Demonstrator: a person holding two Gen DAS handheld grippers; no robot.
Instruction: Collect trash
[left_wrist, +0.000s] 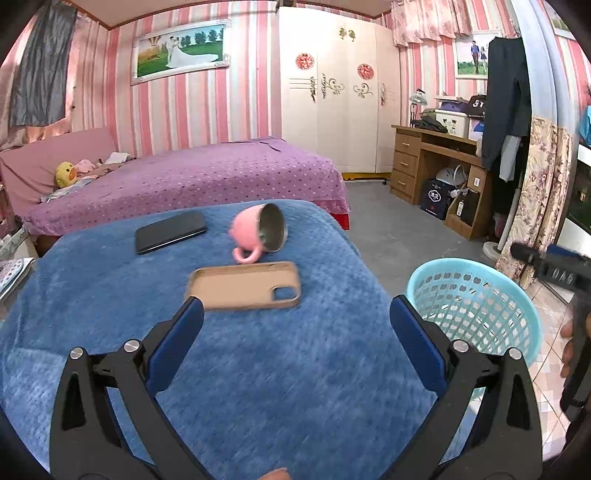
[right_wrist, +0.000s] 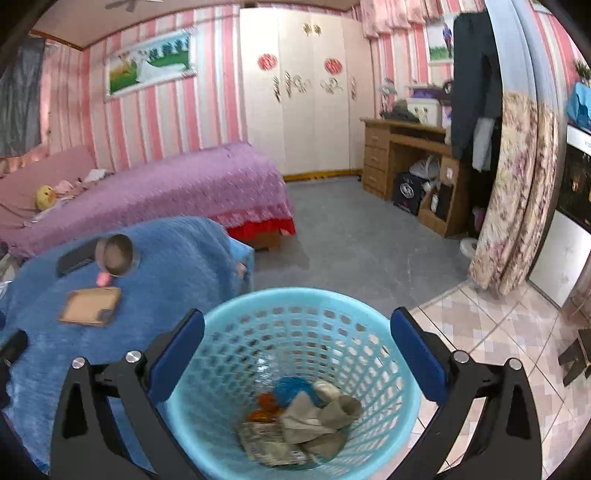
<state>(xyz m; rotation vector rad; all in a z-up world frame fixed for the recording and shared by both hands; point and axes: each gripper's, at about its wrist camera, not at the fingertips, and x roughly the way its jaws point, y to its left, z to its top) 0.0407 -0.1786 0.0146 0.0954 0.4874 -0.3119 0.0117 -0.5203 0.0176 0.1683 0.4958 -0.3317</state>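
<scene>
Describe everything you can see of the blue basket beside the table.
The basket is light turquoise plastic, round, with a smooth rim and lattice walls of small holes. It stands upright on the floor against the blue-covered table, mouth open. At its bottom lie crumpled grey-beige paper, printed scraps, a blue piece and something orange. The right gripper hangs open above it, touching nothing.

Pink-and-white striped walls (left_wrist: 192, 107) back a purple-covered bed (left_wrist: 207, 177). A cream wardrobe (left_wrist: 332, 92) stands beside a wooden desk (left_wrist: 424, 162) on grey floor (left_wrist: 388, 229).
</scene>
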